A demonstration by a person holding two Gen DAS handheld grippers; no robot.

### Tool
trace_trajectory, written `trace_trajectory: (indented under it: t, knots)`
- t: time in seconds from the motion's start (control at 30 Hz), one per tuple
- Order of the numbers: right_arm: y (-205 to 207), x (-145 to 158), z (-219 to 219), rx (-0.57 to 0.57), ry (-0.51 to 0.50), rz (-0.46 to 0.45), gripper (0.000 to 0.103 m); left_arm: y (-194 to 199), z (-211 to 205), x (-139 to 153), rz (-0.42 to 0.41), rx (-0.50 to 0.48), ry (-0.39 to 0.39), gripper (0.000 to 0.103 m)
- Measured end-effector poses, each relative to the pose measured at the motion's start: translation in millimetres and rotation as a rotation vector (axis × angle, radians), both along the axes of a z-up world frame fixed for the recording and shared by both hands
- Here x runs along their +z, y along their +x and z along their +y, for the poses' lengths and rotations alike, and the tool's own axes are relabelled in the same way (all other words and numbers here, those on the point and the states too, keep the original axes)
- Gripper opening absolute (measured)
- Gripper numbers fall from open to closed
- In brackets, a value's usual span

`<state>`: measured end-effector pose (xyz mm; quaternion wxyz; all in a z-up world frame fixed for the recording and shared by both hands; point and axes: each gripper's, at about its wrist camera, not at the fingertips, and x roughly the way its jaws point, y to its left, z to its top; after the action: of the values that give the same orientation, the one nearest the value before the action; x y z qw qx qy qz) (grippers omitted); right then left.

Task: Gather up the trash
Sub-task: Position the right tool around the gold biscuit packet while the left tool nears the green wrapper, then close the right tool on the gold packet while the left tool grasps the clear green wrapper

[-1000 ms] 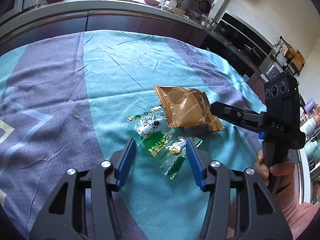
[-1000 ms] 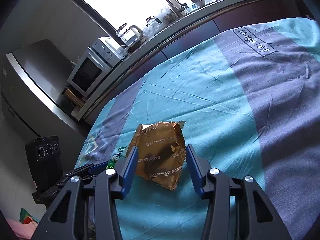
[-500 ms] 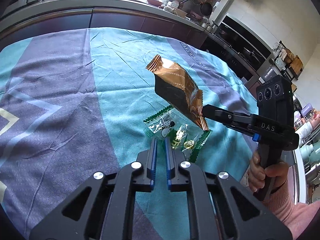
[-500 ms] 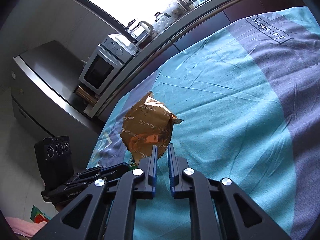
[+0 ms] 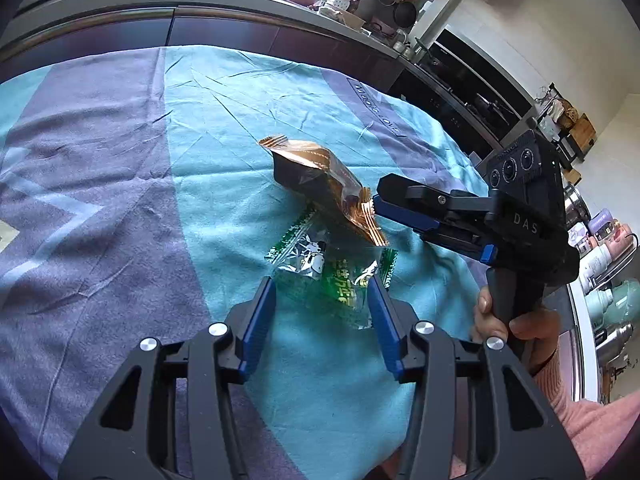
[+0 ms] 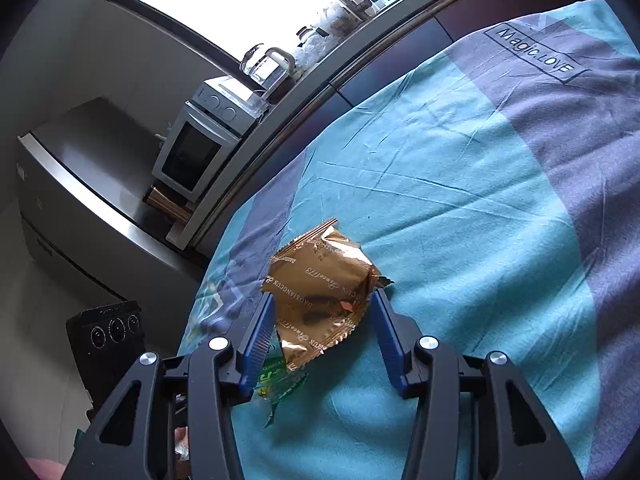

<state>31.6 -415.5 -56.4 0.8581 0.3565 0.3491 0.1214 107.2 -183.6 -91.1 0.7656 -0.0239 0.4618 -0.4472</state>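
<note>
A gold foil snack wrapper (image 5: 324, 188) lies tilted on the teal and purple cloth, partly on top of a clear green-printed wrapper (image 5: 332, 276). My left gripper (image 5: 322, 300) is open, its blue fingers either side of the green wrapper's near end. My right gripper (image 6: 322, 320) is open with the gold wrapper (image 6: 320, 288) loose between its fingers; the green wrapper (image 6: 278, 380) peeks out under it. In the left wrist view the right gripper (image 5: 374, 204) comes in from the right, its tips at the gold wrapper's near edge.
The table cloth (image 5: 120, 168) spreads wide around the wrappers. A dark kitchen counter (image 5: 200, 4) runs along the far edge, cluttered with dishes. A microwave (image 6: 200, 144) and a steel fridge (image 6: 80, 184) stand beyond the table. Thermos bottles (image 5: 608, 264) stand at the right.
Both grippers were shut half a second ago, the right one lifting the gold wrapper. Now both are open, and the gold wrapper has dropped onto the green wrapper.
</note>
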Motion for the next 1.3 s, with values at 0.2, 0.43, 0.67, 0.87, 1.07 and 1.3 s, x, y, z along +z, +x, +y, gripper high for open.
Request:
trace_trajectory:
  t: [0.2, 0.43, 0.67, 0.87, 1.07, 1.3]
  knots:
    - [4.0, 0.6, 6.2, 0.0, -0.03, 0.004, 0.047, -1.2, -9.0, -2.4, -0.008, 0.006, 0.03, 0.022]
    - [0.7, 14.2, 5.0, -0.031, -0.151, -0.012, 0.053, 1.4, -5.5, -2.3, -0.011, 0.012, 0.024, 0.017]
    - [14.4, 22.6, 26.5, 0.009, -0.277, -0.018, 0.064, -3.3, -4.1, -0.9, -0.026, 0.001, 0.029, 0.029]
    - [25.5, 19.9, 47.2, 0.067, -0.375, 0.004, 0.074, -7.7, -10.6, -0.5, -0.04, -0.013, 0.034, 0.036]
    - [29.7, 18.4, 55.5, 0.086, -0.454, 0.014, 0.075, -9.3, -13.2, 0.5, -0.055, -0.024, 0.039, 0.039]
    - [32.2, 16.9, 58.1, 0.088, -0.509, 0.035, 0.053, -11.9, -14.9, -1.1, -0.061, -0.033, 0.049, 0.032]
